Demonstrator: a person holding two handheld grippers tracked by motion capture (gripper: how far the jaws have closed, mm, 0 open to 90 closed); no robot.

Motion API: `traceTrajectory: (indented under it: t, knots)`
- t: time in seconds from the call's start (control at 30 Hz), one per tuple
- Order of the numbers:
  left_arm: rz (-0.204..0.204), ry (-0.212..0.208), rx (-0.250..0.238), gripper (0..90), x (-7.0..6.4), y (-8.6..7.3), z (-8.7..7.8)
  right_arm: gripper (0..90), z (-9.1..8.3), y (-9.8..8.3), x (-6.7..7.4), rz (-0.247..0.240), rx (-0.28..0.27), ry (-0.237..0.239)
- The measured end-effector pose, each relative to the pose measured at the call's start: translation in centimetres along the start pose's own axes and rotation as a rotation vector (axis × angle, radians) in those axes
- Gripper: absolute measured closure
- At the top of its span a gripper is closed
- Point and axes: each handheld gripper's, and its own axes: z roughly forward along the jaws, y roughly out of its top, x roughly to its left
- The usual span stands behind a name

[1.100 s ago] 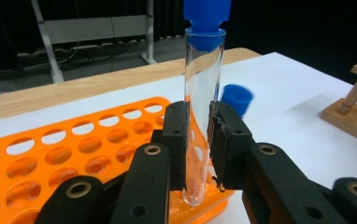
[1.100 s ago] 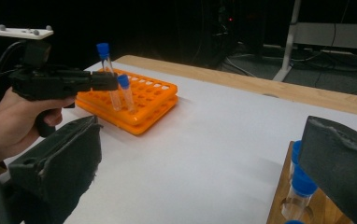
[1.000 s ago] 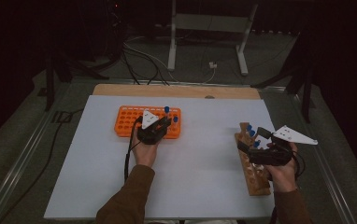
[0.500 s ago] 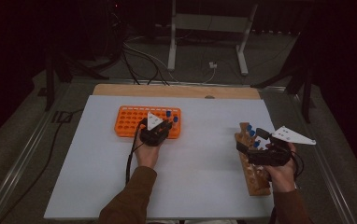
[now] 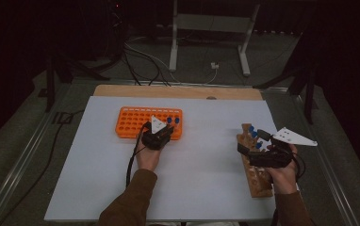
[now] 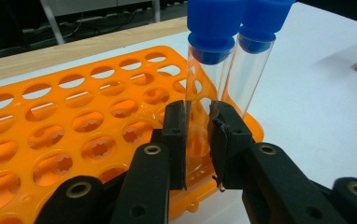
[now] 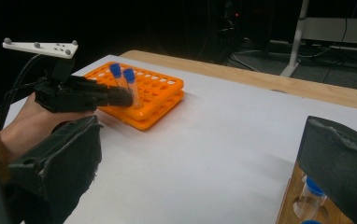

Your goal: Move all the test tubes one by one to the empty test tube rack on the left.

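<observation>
High view: left hand-held gripper [image 5: 163, 135] at orange rack [image 5: 135, 121] on white worktop [image 5: 98, 174]; right hand-held gripper [image 5: 249, 149] over wooden rack [image 5: 258, 181]
Left gripper view: clamped on blue-capped tube [image 6: 204, 84] standing in rack
Right gripper view: jaws wide apart, nothing between

Brown sleeves [image 5: 130, 202], black claws [image 6: 197, 140], trailing black cables, grey three-cornered plates [image 5: 293, 137]

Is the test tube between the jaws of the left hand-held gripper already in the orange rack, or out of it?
In: the test tube stands with its bottom inside a hole of the orange rack, the left hand-held gripper clamped on it.
</observation>
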Motion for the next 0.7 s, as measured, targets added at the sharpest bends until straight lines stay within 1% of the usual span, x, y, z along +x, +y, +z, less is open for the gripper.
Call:
traceTrajectory:
  t: [0.07,0.13,0.2,0.23,0.3,0.37,0.43,0.5,0.57,0.6,0.67,0.7]
  knots:
    - [-0.003,0.0,0.002,77.8,0.0,0.02,-0.01,0.0,-0.01,0.0,0.01,0.0,0.0,0.0]
    - [-0.018,-0.006,0.007,77.0,0.03,0.09,-0.03,0.0,-0.04,0.01,0.0,0.001,-0.001,0.001]
    - [-0.045,-0.025,0.007,73.3,0.1,0.12,-0.1,0.0,-0.08,0.03,-0.02,0.001,-0.002,0.002]
    - [-0.052,-0.028,0.008,70.7,0.09,0.15,-0.15,0.0,-0.1,0.03,-0.04,0.001,-0.003,0.001]
    - [-0.05,-0.024,0.004,68.2,0.05,0.19,-0.26,0.0,-0.13,0.01,-0.1,0.002,-0.004,0.001]
    - [-0.049,-0.018,-0.013,67.9,0.04,0.33,-0.46,0.0,-0.15,-0.01,-0.15,0.004,-0.004,0.0]
    - [-0.043,-0.011,-0.03,70.5,0.0,0.53,-0.69,0.0,-0.16,-0.01,-0.17,0.004,-0.004,0.0]
    - [-0.03,0.0,-0.024,76.4,-0.06,0.64,-0.68,0.0,-0.16,0.0,-0.16,0.002,-0.005,0.0]
    - [-0.021,0.012,-0.009,77.9,-0.03,0.67,-0.65,0.0,-0.17,0.0,-0.16,0.002,-0.004,0.001]
    - [-0.021,0.012,0.001,78.0,-0.02,0.64,-0.58,0.0,-0.17,0.0,-0.16,0.001,-0.005,0.0]
    - [-0.008,0.012,0.022,78.1,-0.07,0.5,-0.43,0.0,-0.21,0.0,-0.19,0.003,-0.004,0.0]
    - [-0.009,0.011,0.022,78.0,-0.09,0.46,-0.42,0.0,-0.23,0.0,-0.21,0.003,-0.004,-0.003]
